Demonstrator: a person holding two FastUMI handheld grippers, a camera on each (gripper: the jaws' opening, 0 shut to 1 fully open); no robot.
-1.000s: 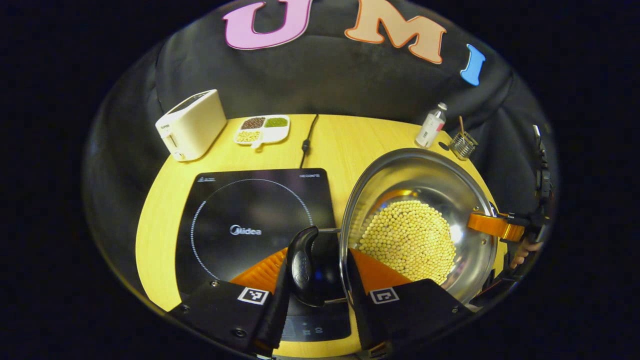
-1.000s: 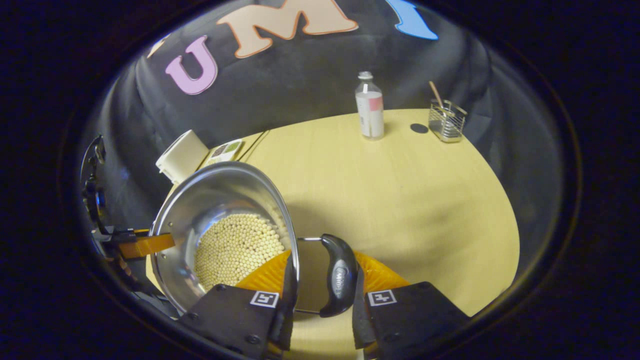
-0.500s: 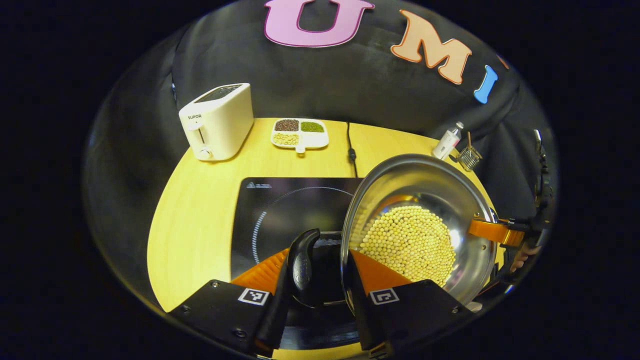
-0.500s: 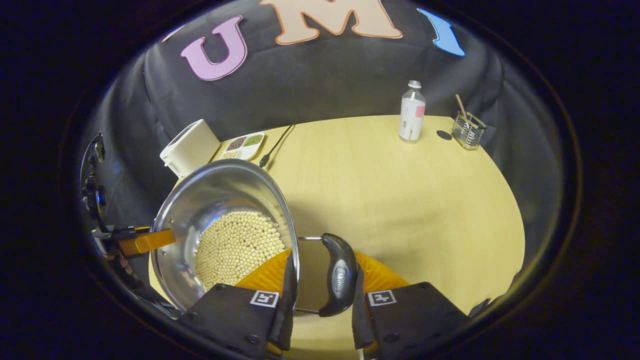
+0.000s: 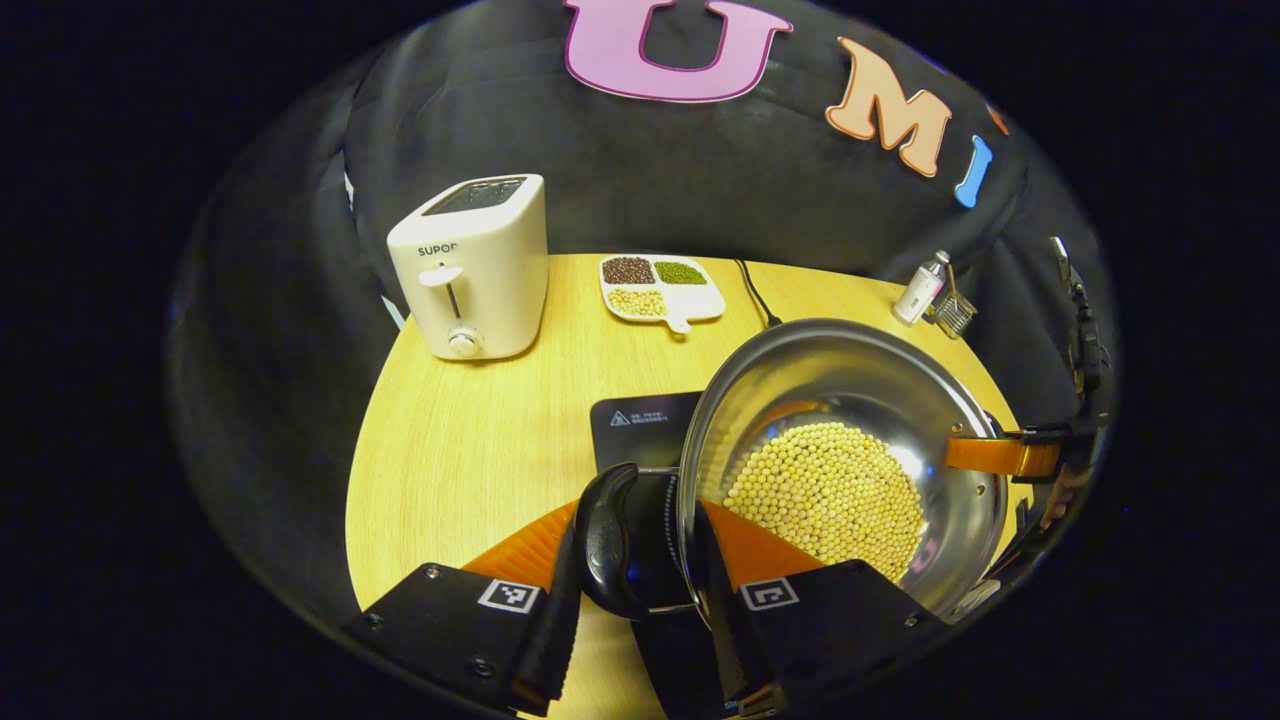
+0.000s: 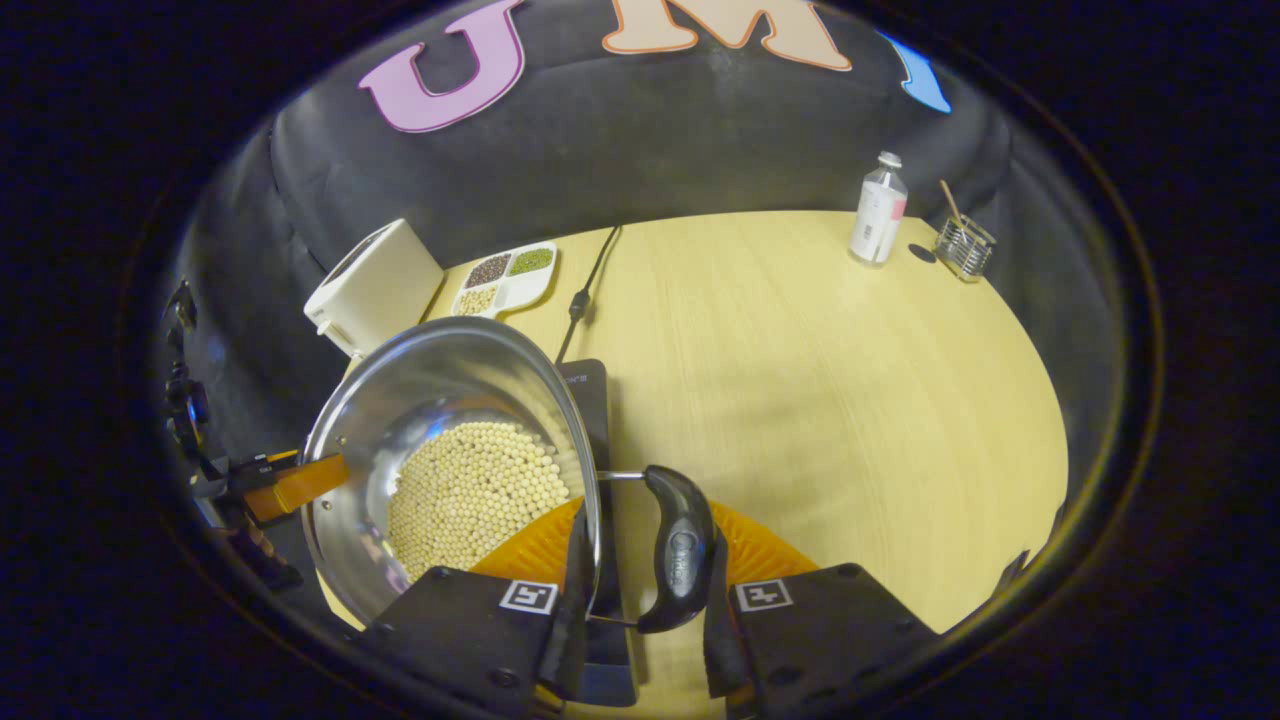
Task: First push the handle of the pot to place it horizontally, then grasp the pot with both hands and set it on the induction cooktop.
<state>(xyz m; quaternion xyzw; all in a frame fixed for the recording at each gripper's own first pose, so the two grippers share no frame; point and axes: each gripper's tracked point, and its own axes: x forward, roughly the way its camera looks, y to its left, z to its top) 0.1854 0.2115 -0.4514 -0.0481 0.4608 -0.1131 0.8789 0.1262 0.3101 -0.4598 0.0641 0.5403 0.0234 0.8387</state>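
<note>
While gripped, pot between 2 tools.

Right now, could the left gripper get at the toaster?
Probably not: the left gripper is clamped on the pot handle; the bare table to the toaster is otherwise free.

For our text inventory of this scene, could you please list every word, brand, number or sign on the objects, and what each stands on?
"SUPO": toaster front, the ending unclear.
Warning triangle plus a fine print line: cooktop corner, too small to read.
Oval logo: pot handle, blurred.
Bottle label: too small to read.
Square coded markers: left tool, no words.
</note>
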